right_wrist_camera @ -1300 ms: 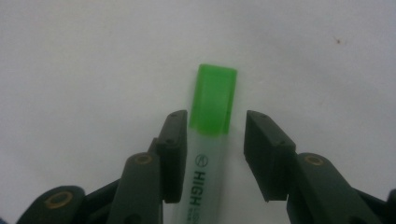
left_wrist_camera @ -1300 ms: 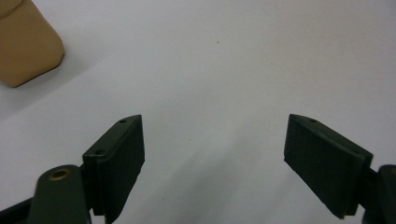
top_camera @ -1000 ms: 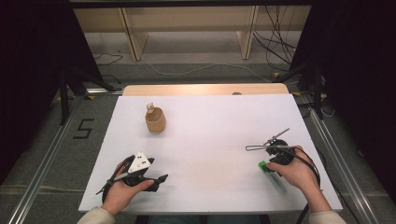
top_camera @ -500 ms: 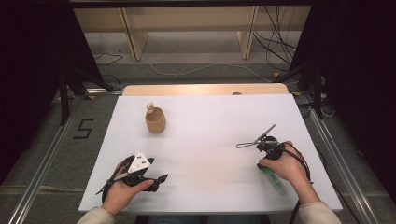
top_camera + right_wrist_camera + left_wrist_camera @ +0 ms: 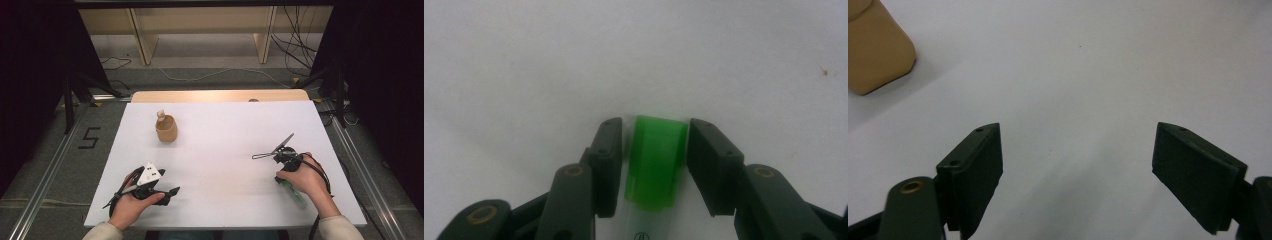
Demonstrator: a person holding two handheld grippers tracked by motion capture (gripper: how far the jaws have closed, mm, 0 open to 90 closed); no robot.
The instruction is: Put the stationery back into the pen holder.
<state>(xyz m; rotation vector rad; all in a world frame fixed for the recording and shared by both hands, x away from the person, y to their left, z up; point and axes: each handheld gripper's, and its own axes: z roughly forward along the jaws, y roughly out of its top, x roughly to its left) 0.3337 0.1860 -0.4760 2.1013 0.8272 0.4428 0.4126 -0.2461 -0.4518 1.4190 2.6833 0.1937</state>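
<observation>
A clear tube with a green cap [image 5: 291, 191] lies on the white table [image 5: 225, 130] at the front right, its cap end pointing away from the person. My right gripper [image 5: 280, 178] points down at that end. In the right gripper view the green cap [image 5: 655, 160] sits between the two black pads, and my right gripper [image 5: 654, 125] is shut on it. My left gripper [image 5: 172, 191] rests at the front left, jaws pointing right. In the left gripper view my left gripper [image 5: 1078, 135] is wide open over bare table.
A small wooden cup [image 5: 166, 129] with a pale object standing in it stands at the back left; its side shows as a tan shape [image 5: 875, 47] in the left gripper view. The table's wooden far edge [image 5: 220, 95] borders shelving and floor cables.
The right hand and its gripper have shifted a little to the left over the tube's cap end. The tube, the cup and the left hand have stayed where they were.
</observation>
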